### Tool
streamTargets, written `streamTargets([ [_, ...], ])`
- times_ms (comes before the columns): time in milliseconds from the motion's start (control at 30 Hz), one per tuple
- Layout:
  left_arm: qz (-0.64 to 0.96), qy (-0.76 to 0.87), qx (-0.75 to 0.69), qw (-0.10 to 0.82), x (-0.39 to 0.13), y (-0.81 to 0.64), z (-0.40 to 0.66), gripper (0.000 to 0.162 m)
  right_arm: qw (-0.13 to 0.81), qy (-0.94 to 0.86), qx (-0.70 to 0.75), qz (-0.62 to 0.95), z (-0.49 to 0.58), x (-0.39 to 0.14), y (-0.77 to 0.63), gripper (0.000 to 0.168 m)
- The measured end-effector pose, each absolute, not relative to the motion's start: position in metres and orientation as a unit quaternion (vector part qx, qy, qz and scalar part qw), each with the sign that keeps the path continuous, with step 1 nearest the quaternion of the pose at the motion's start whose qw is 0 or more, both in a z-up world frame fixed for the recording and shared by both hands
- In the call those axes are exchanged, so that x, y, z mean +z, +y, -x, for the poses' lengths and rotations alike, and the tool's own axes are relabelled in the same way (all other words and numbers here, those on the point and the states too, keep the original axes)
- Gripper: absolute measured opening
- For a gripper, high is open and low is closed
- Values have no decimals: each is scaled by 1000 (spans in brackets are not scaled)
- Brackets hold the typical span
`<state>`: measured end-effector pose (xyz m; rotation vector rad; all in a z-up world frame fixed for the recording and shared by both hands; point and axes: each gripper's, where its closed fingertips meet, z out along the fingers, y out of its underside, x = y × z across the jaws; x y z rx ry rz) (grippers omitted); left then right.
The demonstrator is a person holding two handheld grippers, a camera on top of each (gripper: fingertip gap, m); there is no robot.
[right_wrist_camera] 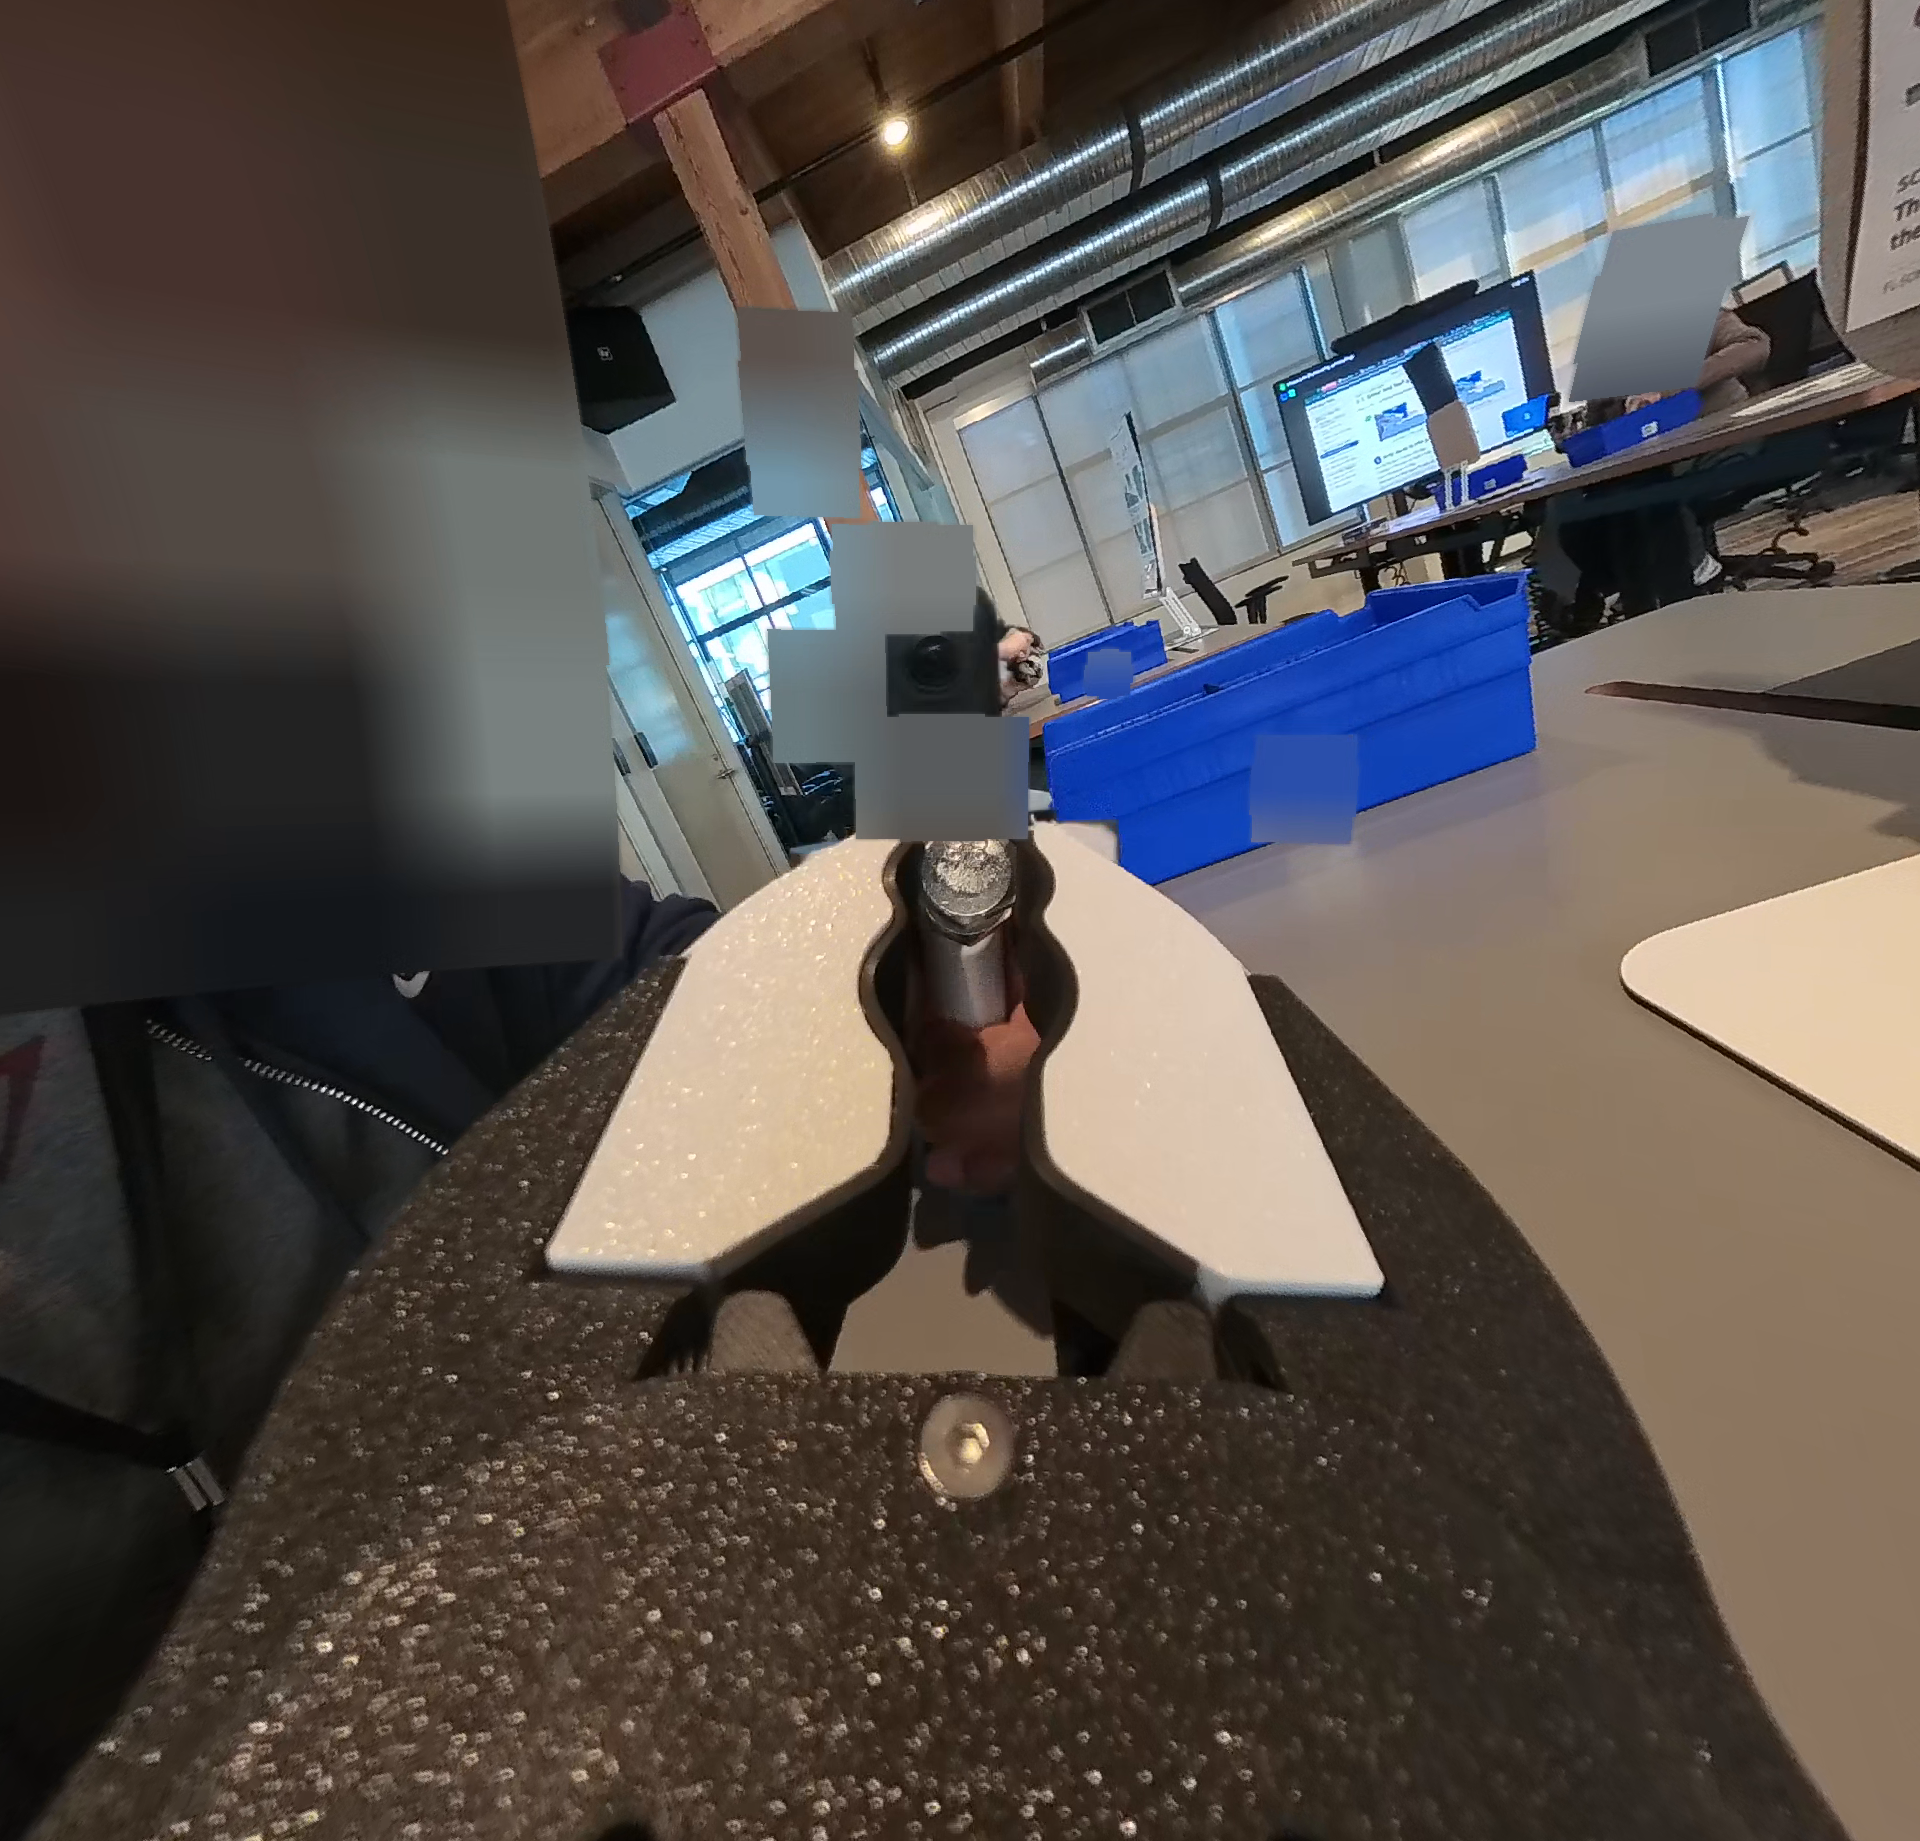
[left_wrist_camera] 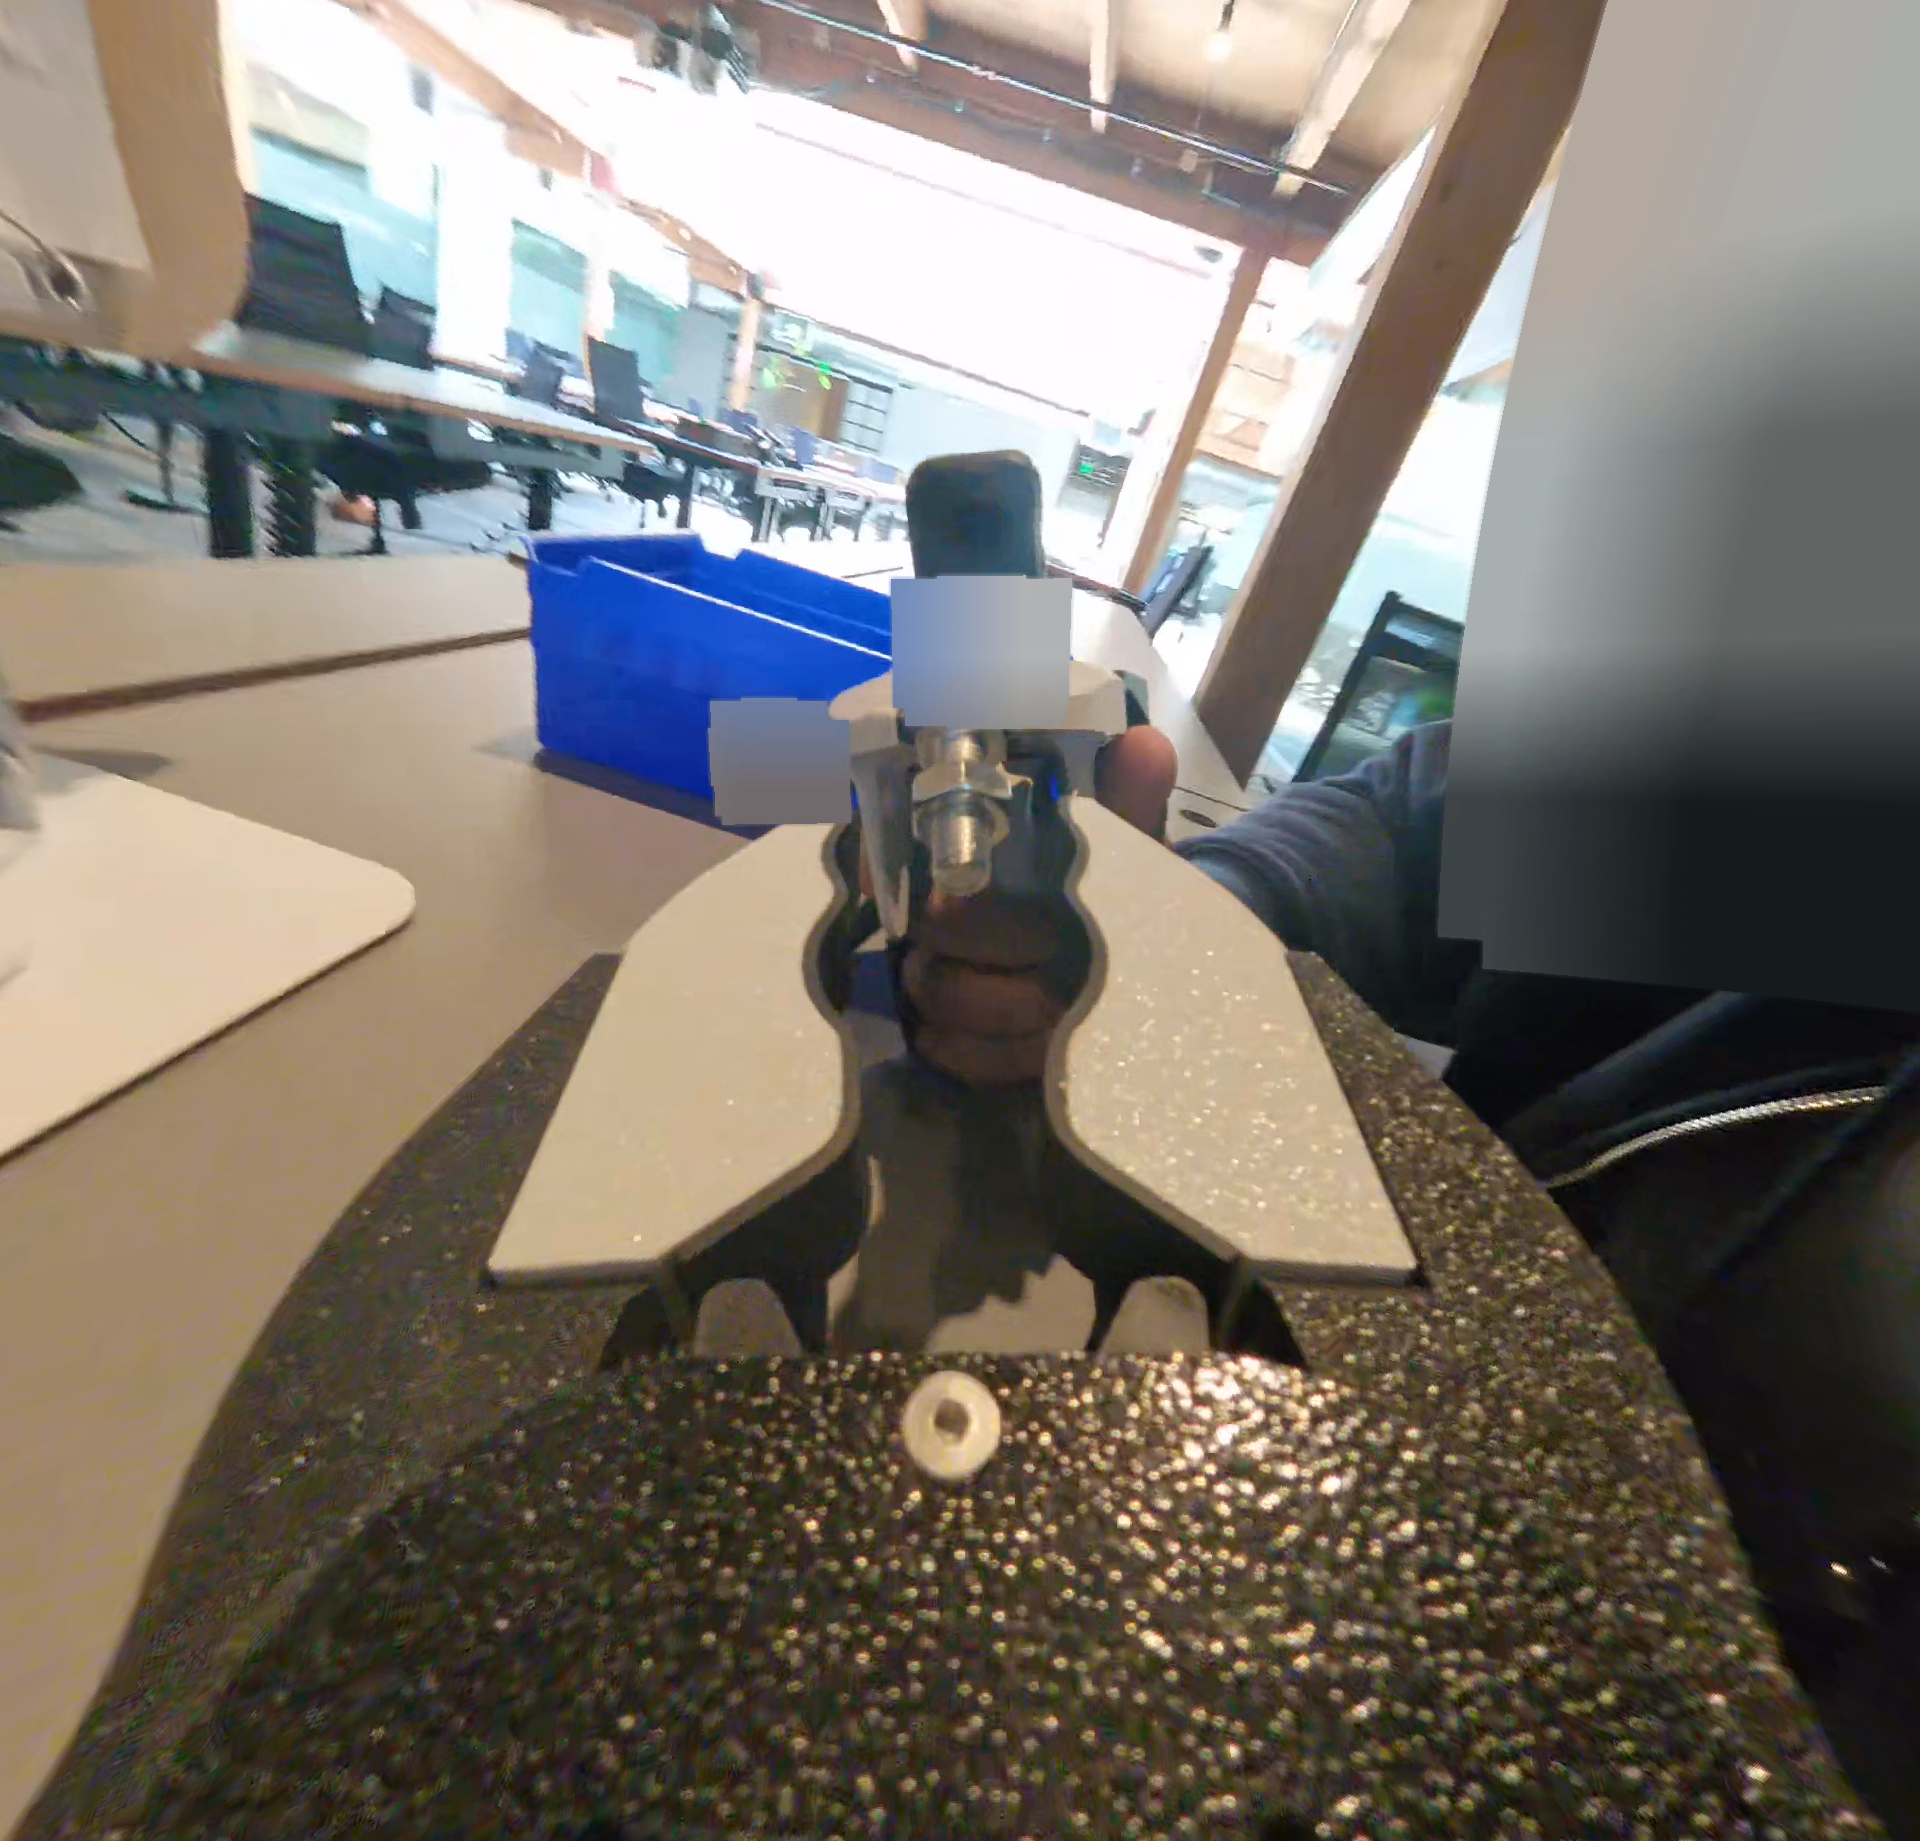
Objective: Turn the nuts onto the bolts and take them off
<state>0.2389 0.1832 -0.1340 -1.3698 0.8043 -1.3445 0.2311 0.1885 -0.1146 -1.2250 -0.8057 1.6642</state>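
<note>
A silver bolt (left_wrist_camera: pixel 961 861) hangs in the air between the two grippers, which face each other tip to tip. Its threaded end points at the left camera and carries a small nut (left_wrist_camera: pixel 966 833), with a larger hex nut (left_wrist_camera: pixel 961 778) behind it. My left gripper (left_wrist_camera: pixel 956 841) is closed around the threaded end at the small nut. In the right wrist view the bolt's smooth shank (right_wrist_camera: pixel 966 981) runs toward the camera. My right gripper (right_wrist_camera: pixel 966 872) is closed on the bolt at the hex nut (right_wrist_camera: pixel 966 916). The contact points are partly hidden.
A blue bin (left_wrist_camera: pixel 686 669) stands on the grey table (left_wrist_camera: pixel 312 804) behind the grippers; it also shows in the right wrist view (right_wrist_camera: pixel 1299 711). A white mat (left_wrist_camera: pixel 156 939) lies on the table (right_wrist_camera: pixel 1787 1002). The person's sleeve (left_wrist_camera: pixel 1320 856) and body are close by. The grippers are tip to tip, or close to it.
</note>
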Motion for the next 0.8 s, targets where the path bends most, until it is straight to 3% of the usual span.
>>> streamTargets([
  [167,569,345,-543,512,-137,180,-242,17,445,-330,672,492,-230,-114,186,17],
  [400,564,394,-449,570,-138,182,-239,17,443,-334,671,492,-229,-115,186,17],
  [667,441,543,15,714,-137,193,-230,17,437,-332,674,495,-227,-117,185,17],
  [733,443,544,4,713,-139,192,-231,17,436,-330,676,494,-228,-117,186,17],
  [800,463,541,-78,697,-143,188,-235,28,439,-328,676,493,-229,-116,186,16],
])
